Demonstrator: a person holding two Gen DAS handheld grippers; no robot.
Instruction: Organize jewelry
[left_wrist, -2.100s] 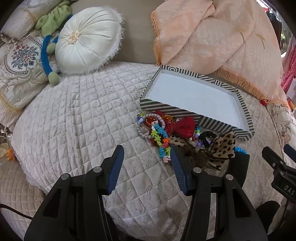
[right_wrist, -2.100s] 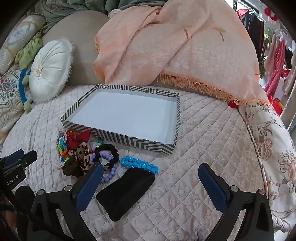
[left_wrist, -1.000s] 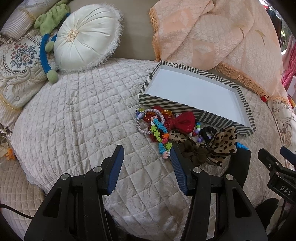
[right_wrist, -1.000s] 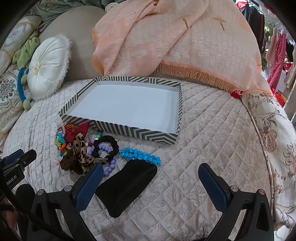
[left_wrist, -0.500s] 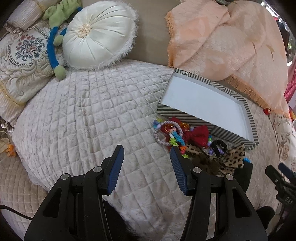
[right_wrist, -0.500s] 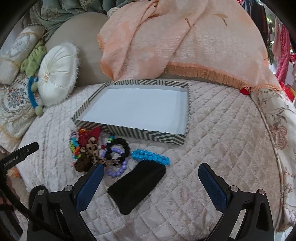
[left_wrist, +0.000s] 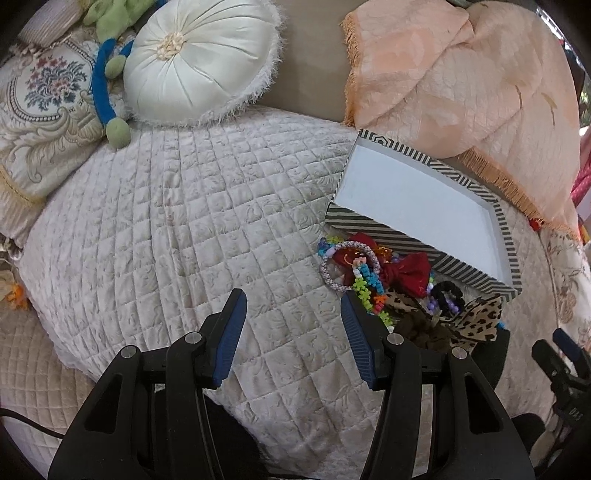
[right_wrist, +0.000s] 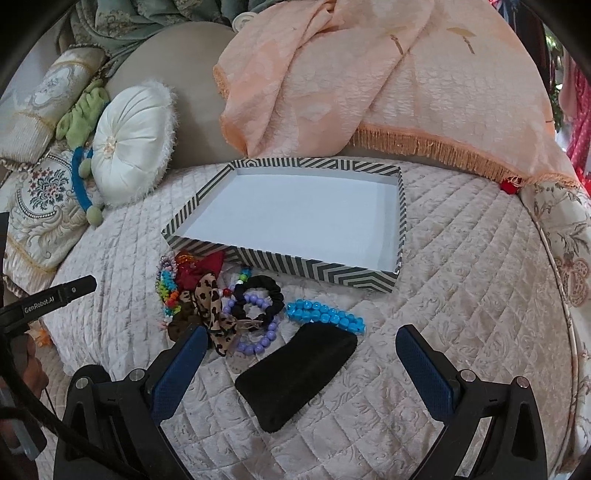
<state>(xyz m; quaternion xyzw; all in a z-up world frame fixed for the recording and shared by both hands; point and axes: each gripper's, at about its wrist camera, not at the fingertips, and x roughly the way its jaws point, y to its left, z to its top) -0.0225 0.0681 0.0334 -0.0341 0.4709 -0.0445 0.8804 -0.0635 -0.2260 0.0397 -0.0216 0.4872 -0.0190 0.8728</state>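
Observation:
A shallow striped box (right_wrist: 400, 206) (left_wrist: 503, 229) with a bare white floor lies on the quilted bed. In front of it sits a heap of jewelry and hair pieces: a red bow (left_wrist: 406, 275), a leopard bow (right_wrist: 212, 299) (left_wrist: 478, 319), a rainbow bead strand (left_wrist: 367, 280), a black scrunchie (right_wrist: 264, 291), a purple bead bracelet (right_wrist: 258, 325) and a blue bead bracelet (right_wrist: 325, 314). A black pouch (right_wrist: 295, 369) lies nearest. My left gripper (left_wrist: 291, 306) stands open over bare quilt, left of the heap. My right gripper (right_wrist: 299, 341) stands wide open just above the pouch, nothing between its fingers.
A round white cushion (left_wrist: 199, 55) (right_wrist: 133, 144), a floral pillow (left_wrist: 44, 96) and a green and blue plush toy (left_wrist: 110, 74) sit at the back left. A peach fringed throw (right_wrist: 388, 74) drapes behind the box. The quilt's edge drops off at the lower left.
The left gripper has drifted left, so the heap and box now sit further right in its view. The right view has shifted slightly. Both stay open and nothing on the bed has moved.

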